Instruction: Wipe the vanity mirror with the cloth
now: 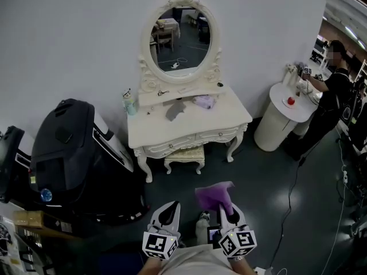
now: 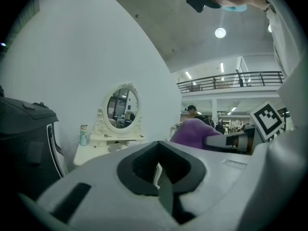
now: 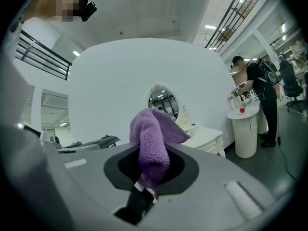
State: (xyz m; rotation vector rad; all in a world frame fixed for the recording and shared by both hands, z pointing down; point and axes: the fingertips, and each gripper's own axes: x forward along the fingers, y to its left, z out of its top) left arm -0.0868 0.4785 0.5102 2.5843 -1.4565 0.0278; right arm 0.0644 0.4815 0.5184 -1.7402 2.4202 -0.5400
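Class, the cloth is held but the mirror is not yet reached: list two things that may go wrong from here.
1. The right gripper pinches just one end of the purple cloth; pressing on the mirror may pull it loose.
2. A bottle and other small items stand on the vanity table below the mirror; a reaching gripper may knock them over.

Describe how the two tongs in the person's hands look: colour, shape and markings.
The left tongs and the right tongs look alike: a pale grey shell, tapered toward the tip, with a dark recess around the jaws. Each carries a white cube with black square markers at its rear, left cube and right cube.
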